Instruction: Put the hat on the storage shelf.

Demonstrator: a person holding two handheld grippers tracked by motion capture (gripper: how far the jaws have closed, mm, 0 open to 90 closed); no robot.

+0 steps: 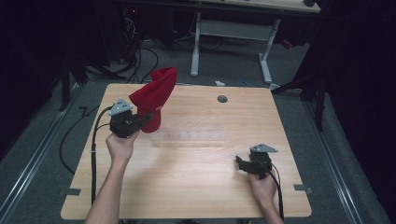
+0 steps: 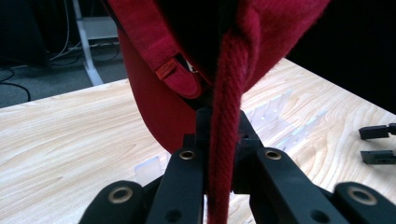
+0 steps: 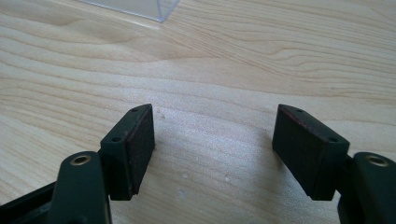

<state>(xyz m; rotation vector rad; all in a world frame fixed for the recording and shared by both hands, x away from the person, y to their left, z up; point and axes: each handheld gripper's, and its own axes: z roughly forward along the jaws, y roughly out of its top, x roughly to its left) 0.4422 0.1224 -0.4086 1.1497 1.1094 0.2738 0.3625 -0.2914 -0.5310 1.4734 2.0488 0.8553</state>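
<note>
We locate the red cap (image 1: 155, 95) above the far-left part of the surface (image 1: 196, 186), held clear of the wood. Its long axis runs steeply upward and away from the person, with the crown pointing up and to the far side and the lower edge hanging near the gripper. In the left gripper view, the cap's thick red rim (image 2: 229, 121) runs straight down between the 2 jaws.

The left gripper (image 1: 140, 119) is clenched on that rim, so the cap lies directly ahead of and above it. The right gripper (image 1: 240, 164) rests low at the near-right of the surface, well apart from the cap, with its jaws spread and nothing between them. The left hand (image 1: 120, 147) is therefore the nearer 1.

A clear plastic rack (image 1: 189, 136) lies on the surface just beside and below the cap, between the 2 grippers. We judge that any placement turns on lowering the cap toward it.
</note>
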